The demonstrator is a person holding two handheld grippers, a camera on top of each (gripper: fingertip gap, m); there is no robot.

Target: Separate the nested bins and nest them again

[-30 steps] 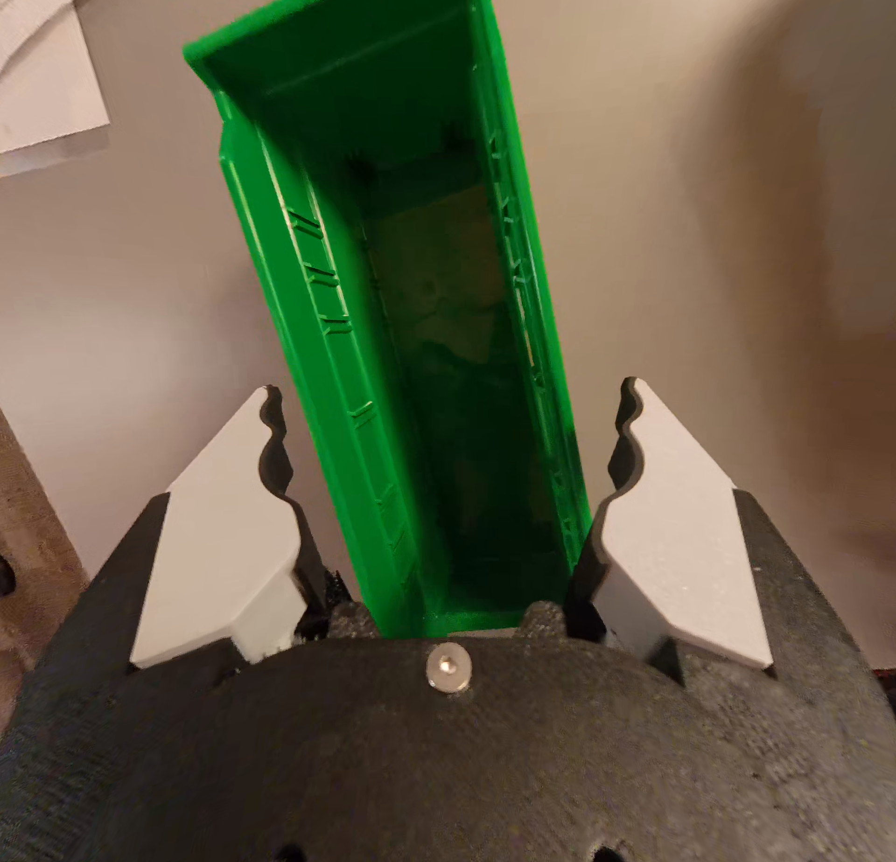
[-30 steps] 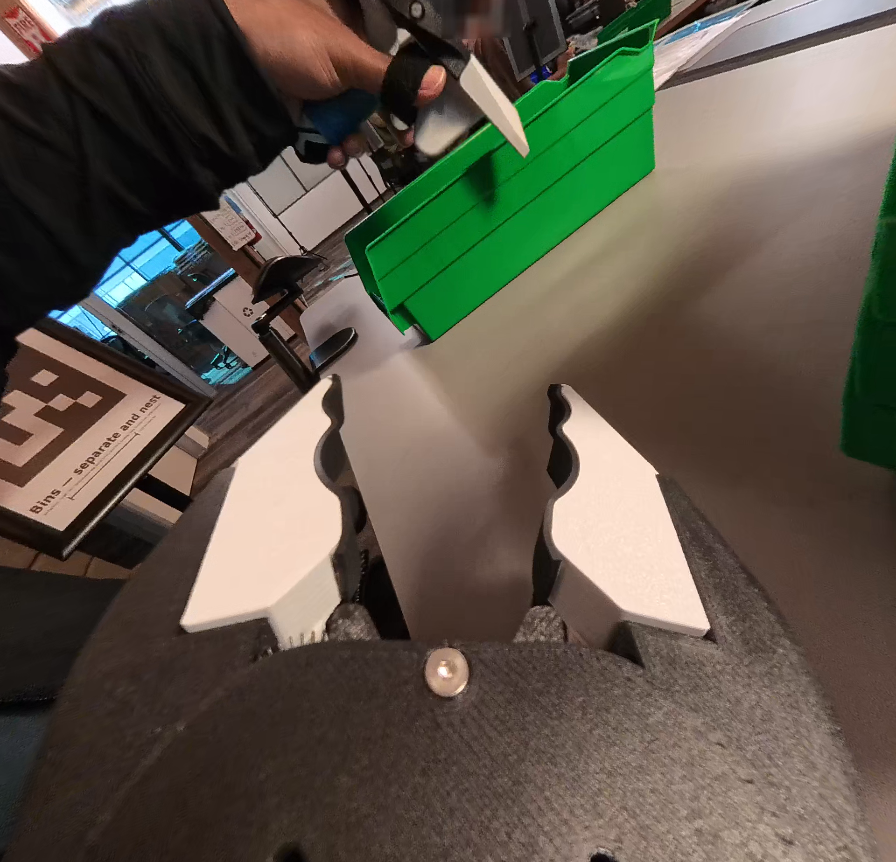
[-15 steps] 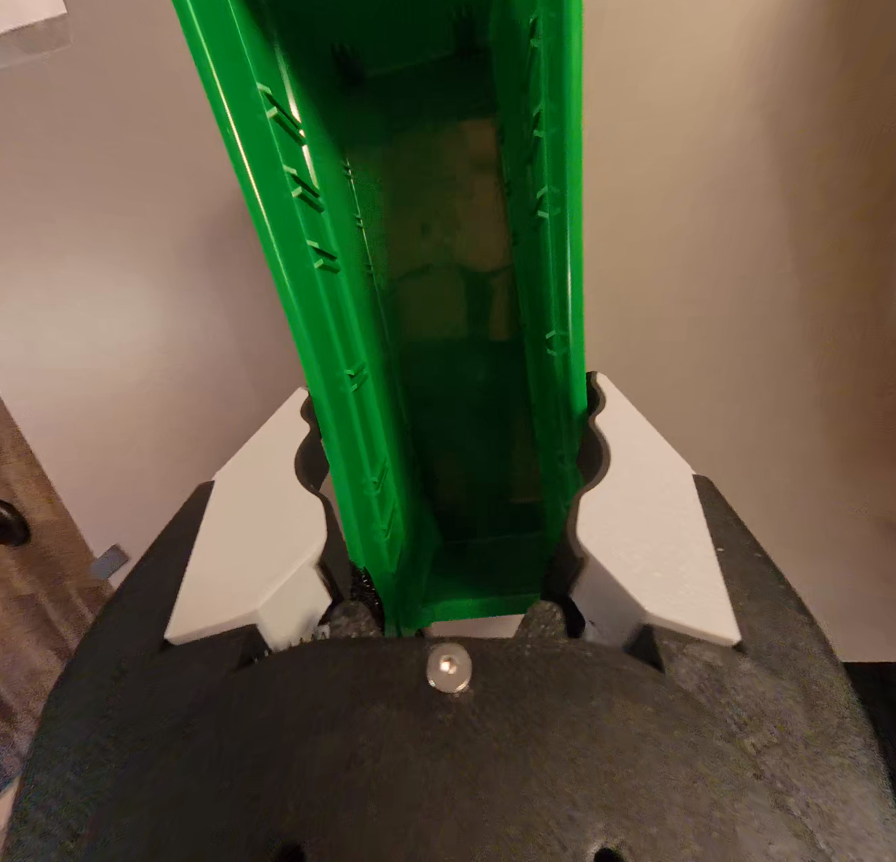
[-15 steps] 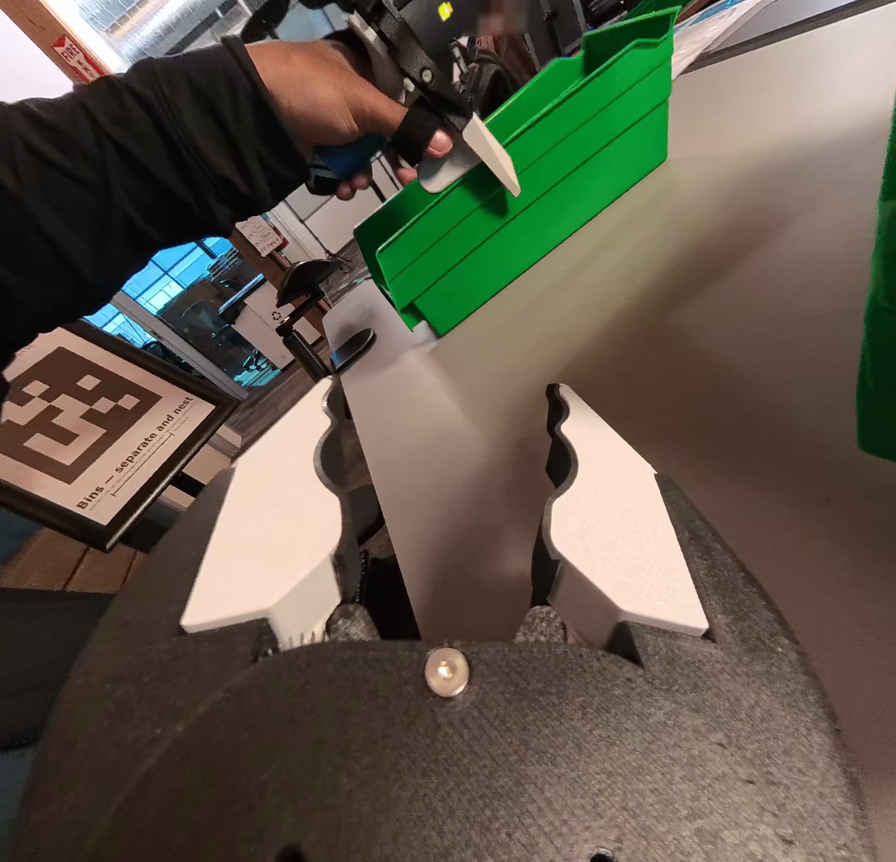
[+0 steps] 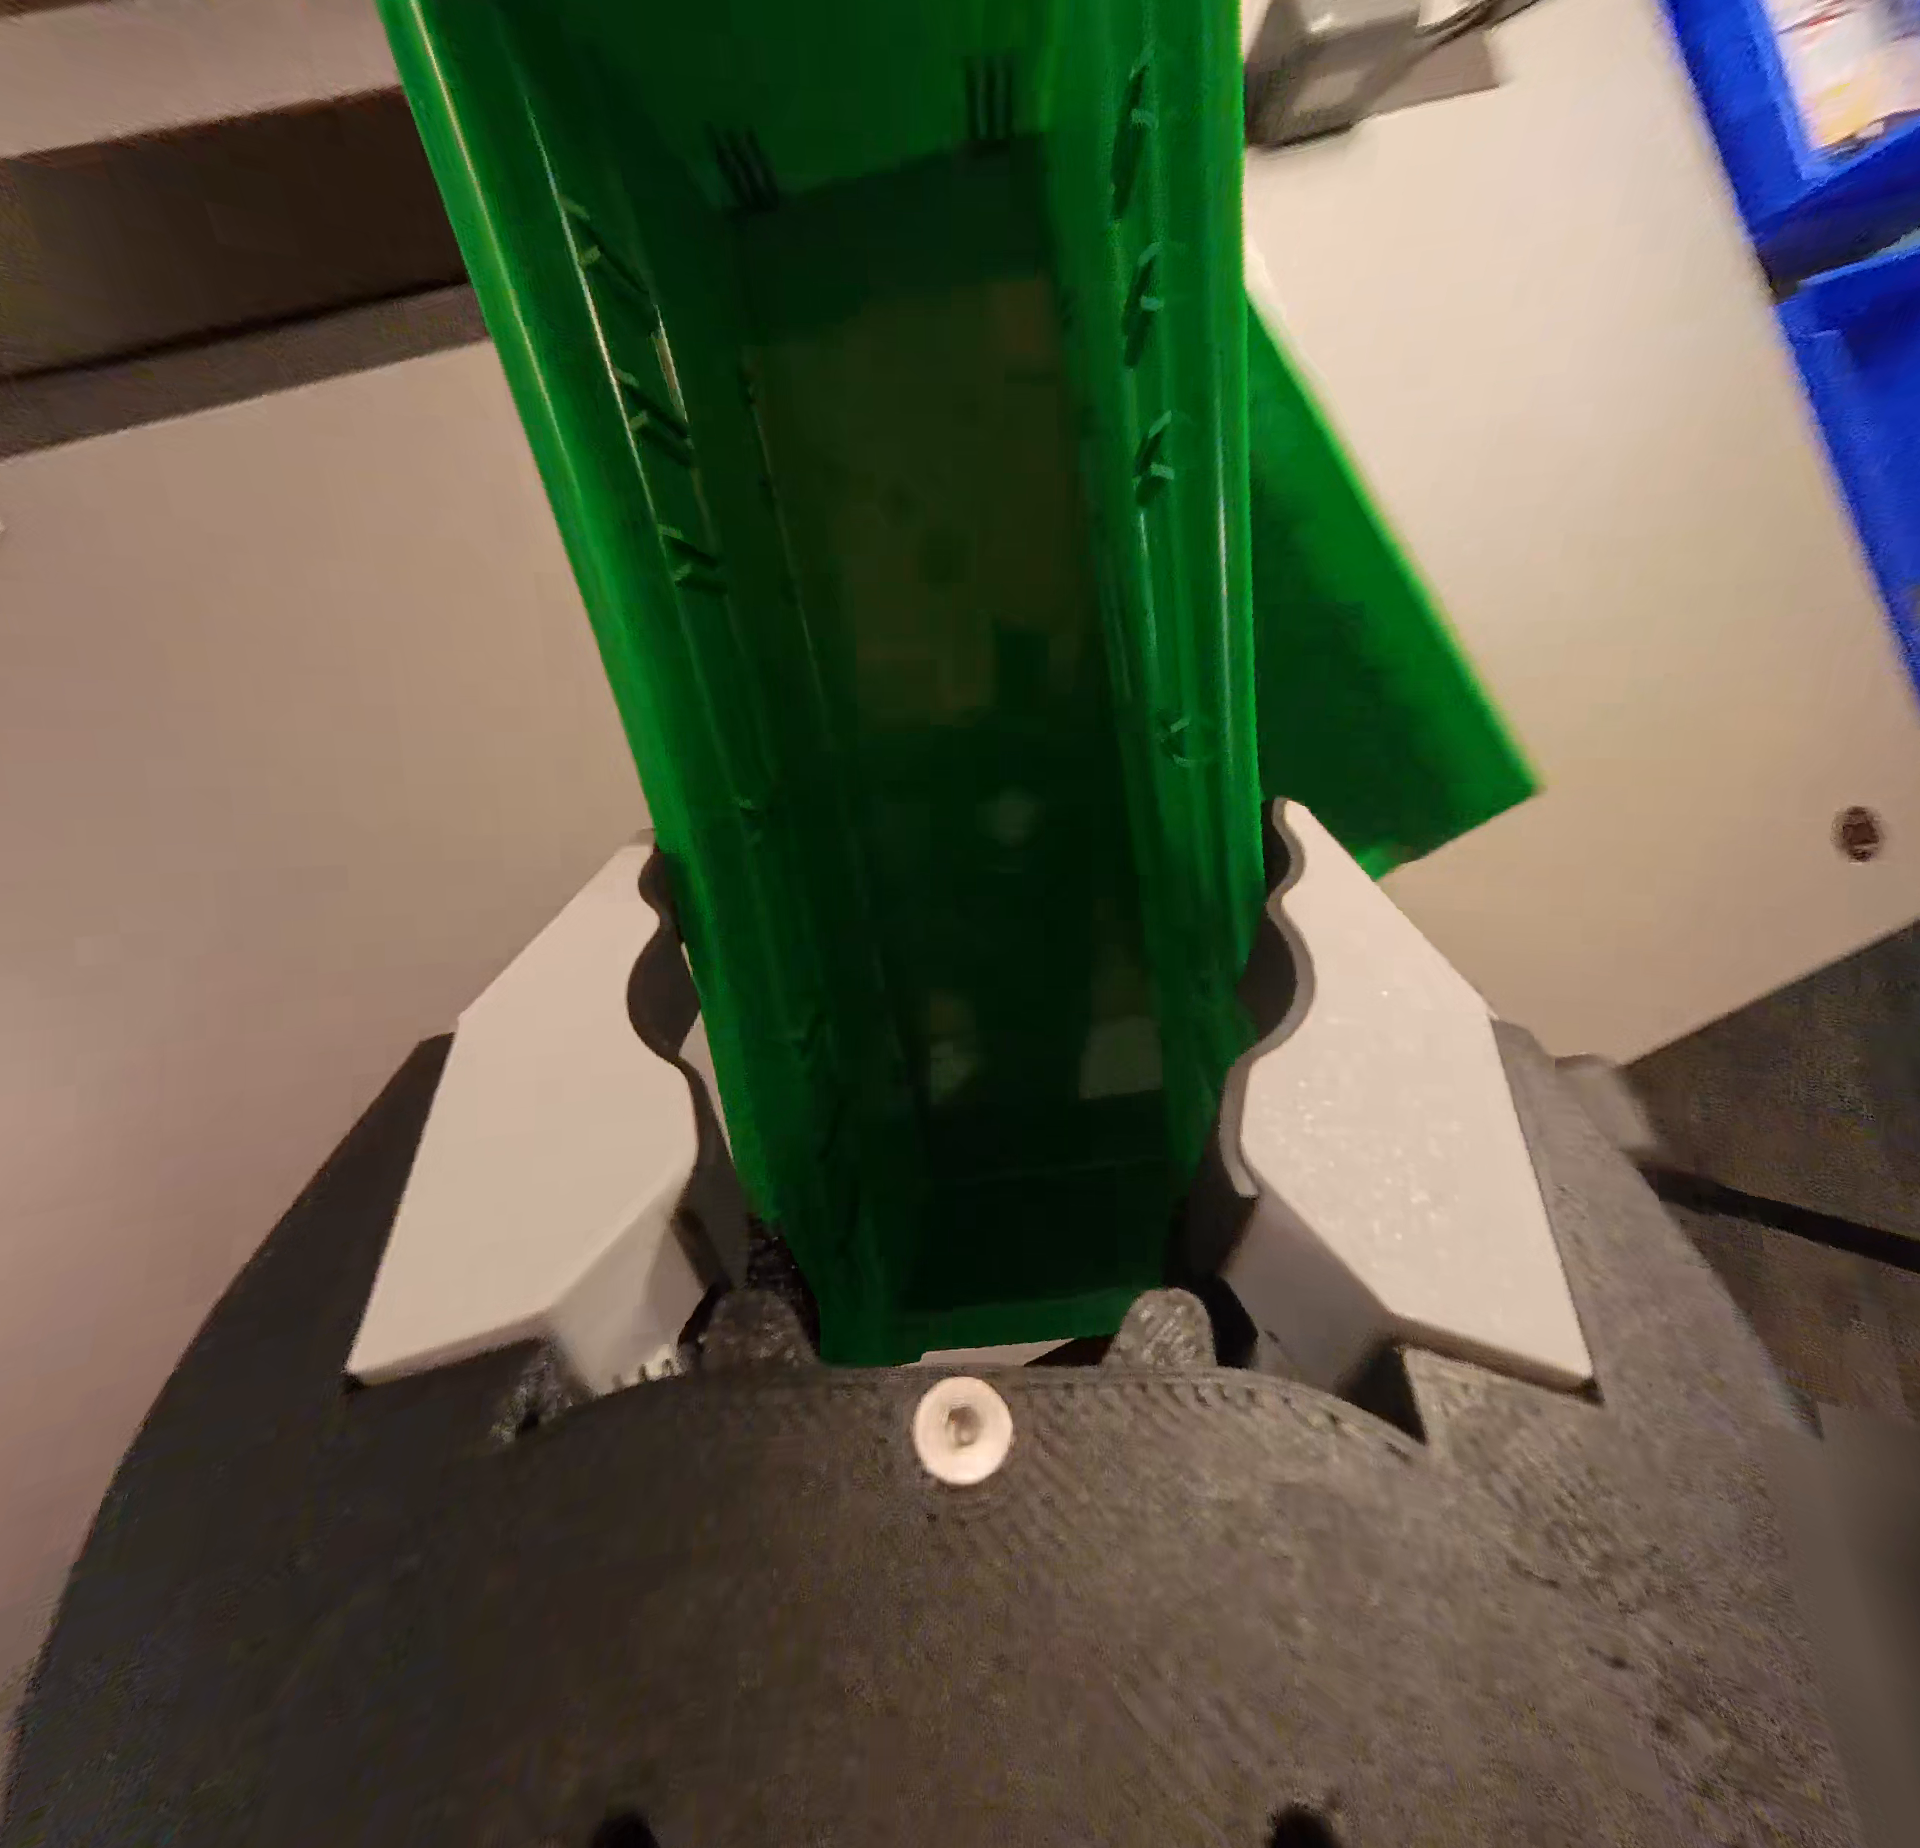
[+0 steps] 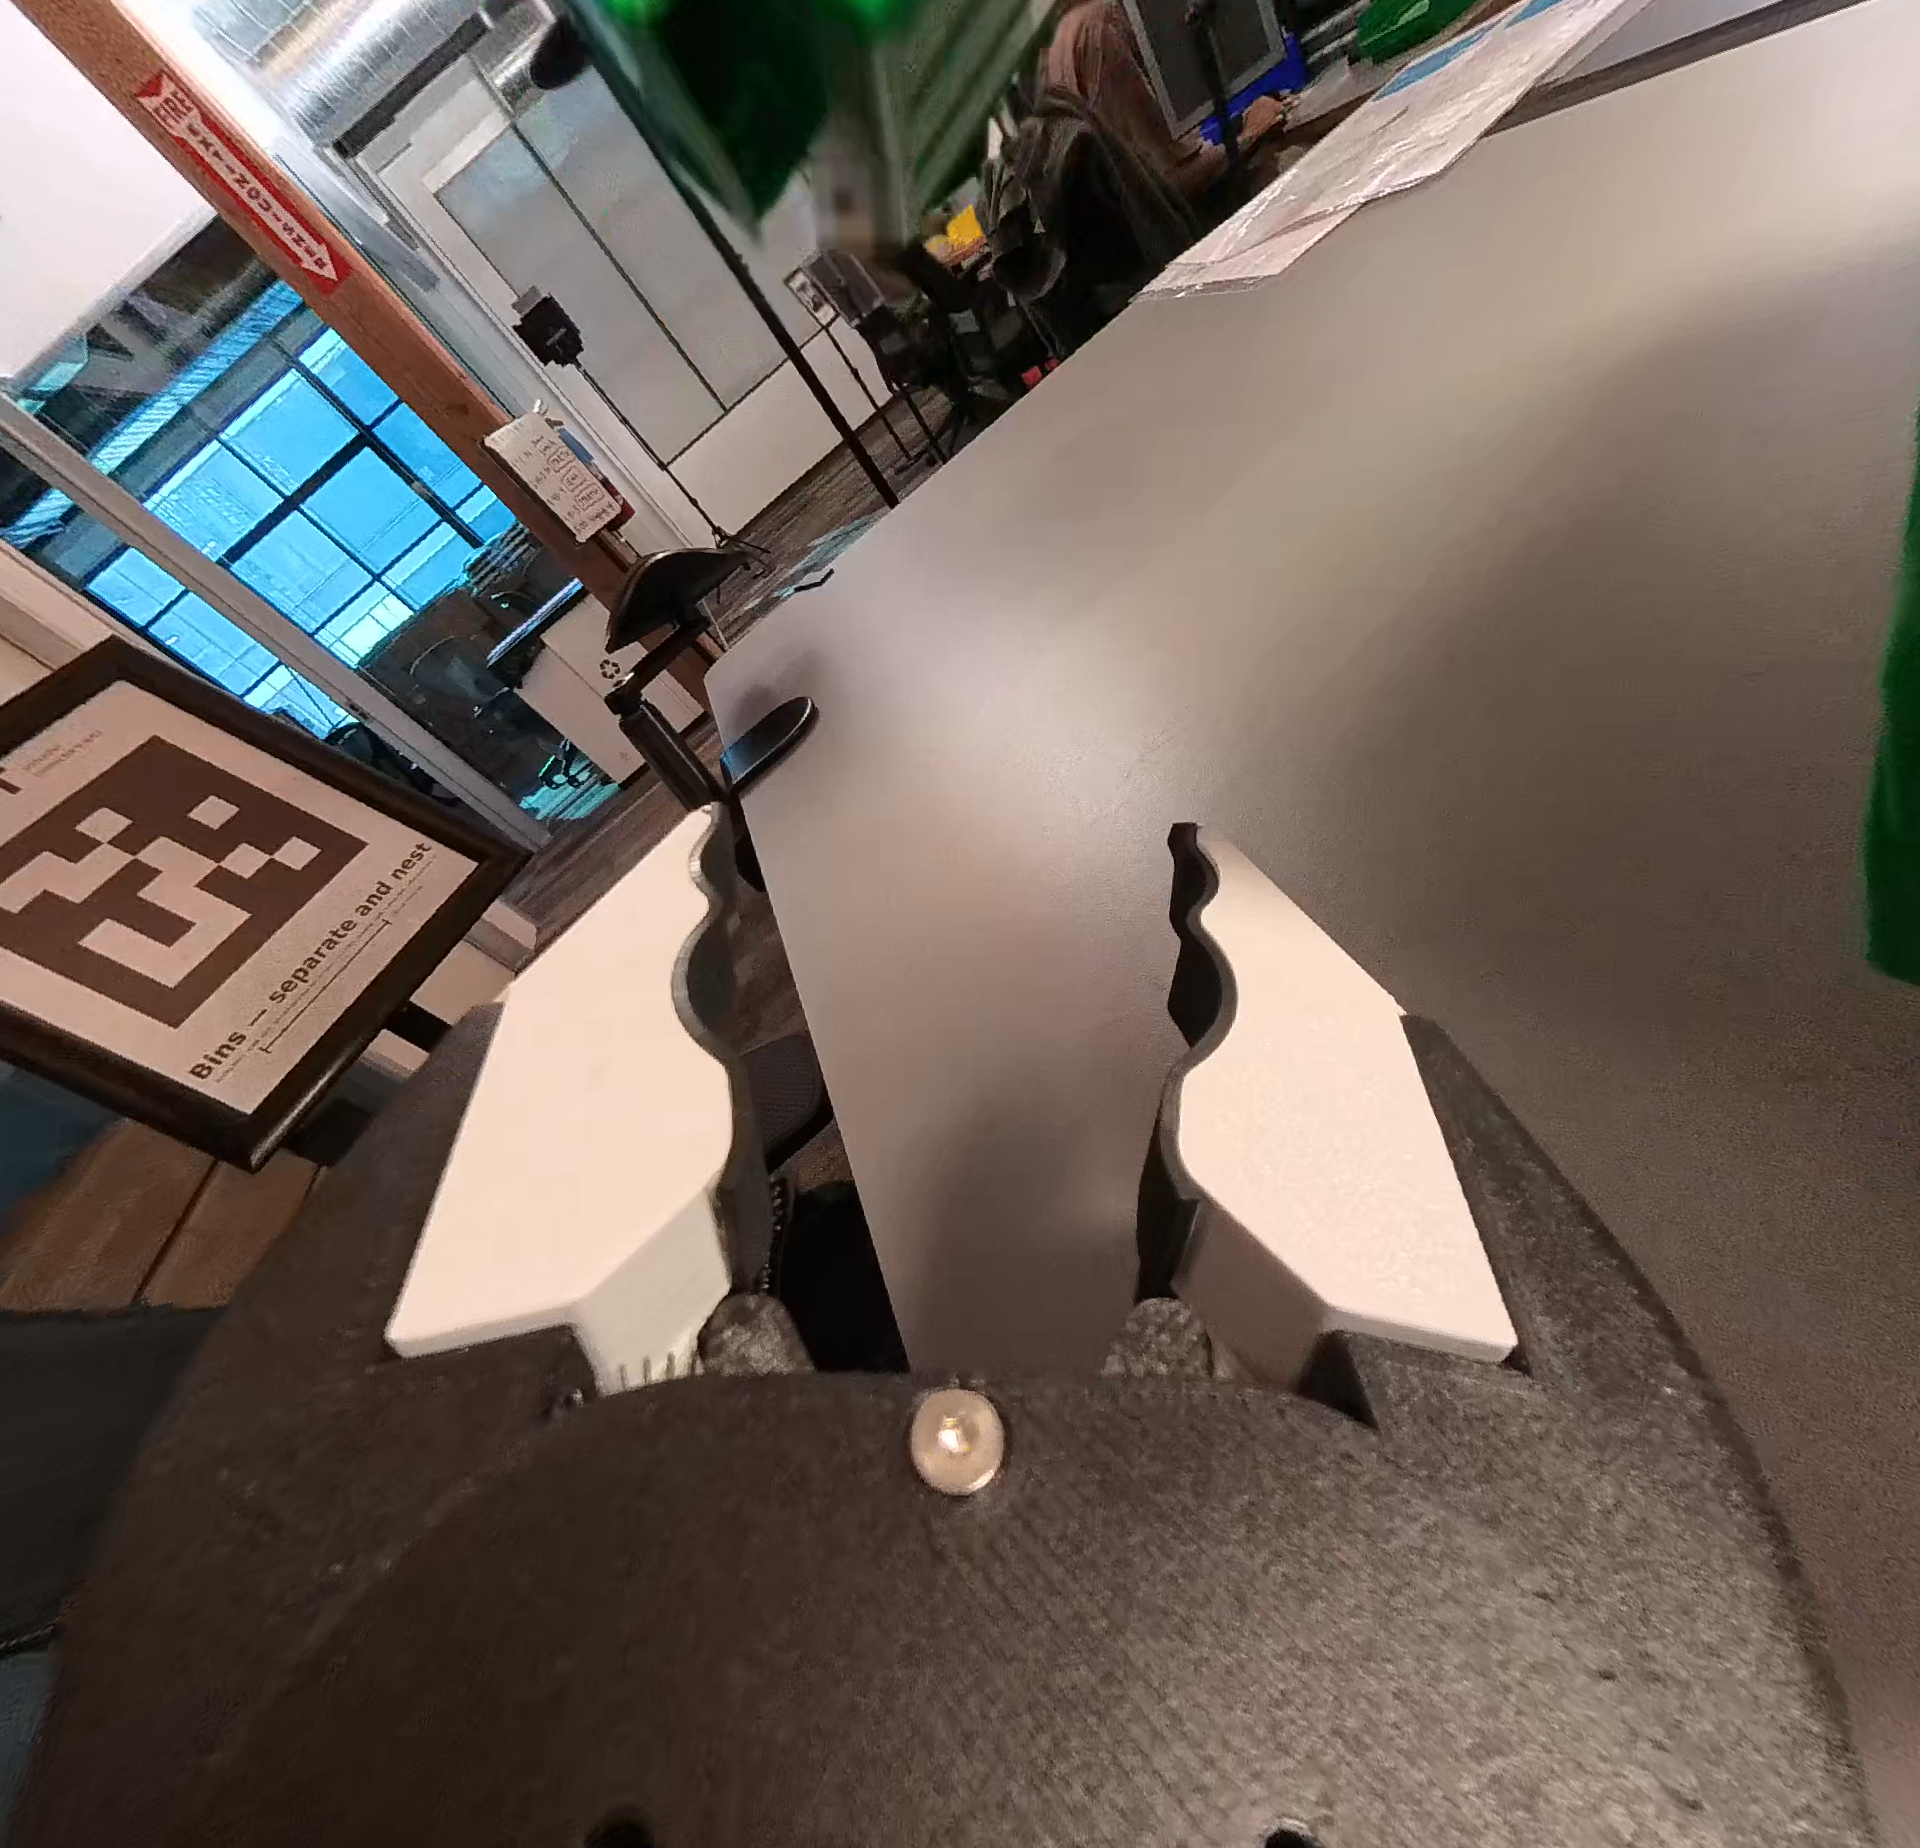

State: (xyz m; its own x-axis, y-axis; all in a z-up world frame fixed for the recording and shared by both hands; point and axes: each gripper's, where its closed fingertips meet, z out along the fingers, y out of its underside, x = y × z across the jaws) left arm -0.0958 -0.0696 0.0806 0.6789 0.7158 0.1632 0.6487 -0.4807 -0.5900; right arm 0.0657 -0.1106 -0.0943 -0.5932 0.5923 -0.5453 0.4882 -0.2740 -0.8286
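My left gripper [image 5: 961,842] is shut on a long green bin [image 5: 935,448]. Both pads press its side walls near the bin's near end, and I look down into its open inside. The bin is held up off the grey table [image 5: 260,707]. In the right wrist view it shows as a blurred green shape [image 6: 748,53] high at the top. A second green bin [image 5: 1371,635] lies on the table behind it to the right. It also shows at the right edge of the right wrist view [image 6: 1893,738]. My right gripper [image 6: 945,822] is open and empty, low over the table's near corner.
Blue bins [image 5: 1829,136] stand at the far right. A framed sign [image 6: 187,894] stands off the table's left side, and a black clamp stand [image 6: 675,593] sits at the table's corner. Papers [image 6: 1382,136] lie at the table's far end.
The left jaws closed from wide open onto the green bin's walls. The bin then rose off the table and swung toward the second bin. The right gripper stayed open and hardly moved.
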